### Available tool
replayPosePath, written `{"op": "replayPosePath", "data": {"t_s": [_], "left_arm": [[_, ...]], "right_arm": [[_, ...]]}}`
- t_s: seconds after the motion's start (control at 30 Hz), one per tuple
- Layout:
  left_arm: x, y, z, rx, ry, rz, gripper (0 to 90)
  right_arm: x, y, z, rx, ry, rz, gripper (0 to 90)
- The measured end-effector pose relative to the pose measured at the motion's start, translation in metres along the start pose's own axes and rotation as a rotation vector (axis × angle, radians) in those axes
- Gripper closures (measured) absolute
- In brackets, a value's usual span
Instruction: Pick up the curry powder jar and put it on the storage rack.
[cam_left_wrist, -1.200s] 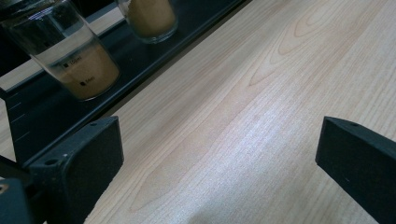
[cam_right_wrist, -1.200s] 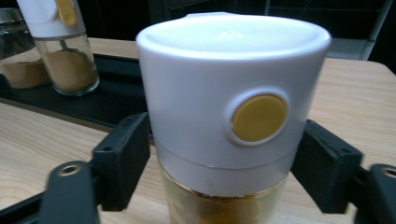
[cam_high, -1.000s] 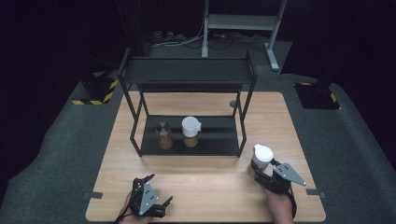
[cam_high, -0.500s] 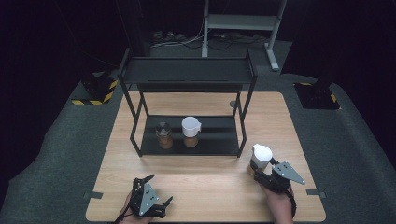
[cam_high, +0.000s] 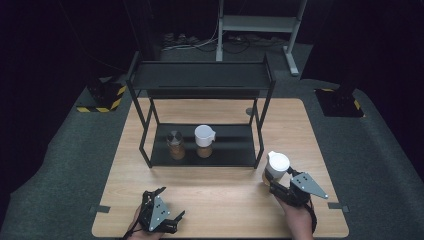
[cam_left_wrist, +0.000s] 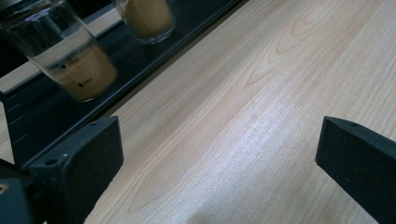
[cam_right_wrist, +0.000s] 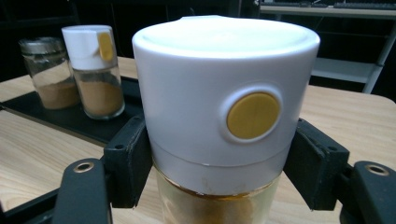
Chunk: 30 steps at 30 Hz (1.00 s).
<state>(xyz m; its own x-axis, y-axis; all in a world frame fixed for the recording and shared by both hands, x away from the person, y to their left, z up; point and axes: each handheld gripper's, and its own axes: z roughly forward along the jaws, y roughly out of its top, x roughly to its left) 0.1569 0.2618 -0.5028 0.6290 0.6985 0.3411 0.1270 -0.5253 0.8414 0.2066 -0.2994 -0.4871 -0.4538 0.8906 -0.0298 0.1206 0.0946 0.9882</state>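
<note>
Jaws of the right gripper (cam_right_wrist: 217, 172) clamped on a glass spice jar with a tall white cap and a round yellow button (cam_right_wrist: 224, 121), one black jaw pressed to each side just under the cap's lower edge. Jar upright, brownish powder visible low in the glass. Seen from the high view, same white-capped jar (cam_high: 276, 167) at the right gripper (cam_high: 280, 186) near the front right of the light wooden worktop (cam_high: 225, 195), just outside the front right leg of the black metal two-tier shelf rack (cam_high: 200, 82); whether resting on the wood or lifted clear, cannot tell.

Jaws of the left gripper (cam_left_wrist: 219, 163) wide apart, bare wood grain between them, nothing held. From above, left gripper (cam_high: 160, 216) low at the front left of the worktop, well apart from the right one.

On the rack's black lower tray (cam_high: 230, 150), two more jars side by side: a glass jar with a silver metal lid (cam_high: 174, 144) to the left and a second white-capped glass jar (cam_high: 204, 141) just beside it on the right, both holding brown powder. Same pair in the right gripper view, silver-lidded jar (cam_right_wrist: 46, 72) and white-capped one (cam_right_wrist: 95, 70), behind and to the left of the held jar. Upper shelf of the rack dark and flat.
</note>
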Motion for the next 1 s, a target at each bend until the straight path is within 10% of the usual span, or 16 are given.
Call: {"op": "replayPosePath", "data": {"t_s": [1.0], "left_arm": [[0.001,-0.001,0.000,-0.004,-0.004,-0.002,1.3]], "right_arm": [[0.029,0.034,0.014,-0.033,0.073,-0.031,30.4]]}}
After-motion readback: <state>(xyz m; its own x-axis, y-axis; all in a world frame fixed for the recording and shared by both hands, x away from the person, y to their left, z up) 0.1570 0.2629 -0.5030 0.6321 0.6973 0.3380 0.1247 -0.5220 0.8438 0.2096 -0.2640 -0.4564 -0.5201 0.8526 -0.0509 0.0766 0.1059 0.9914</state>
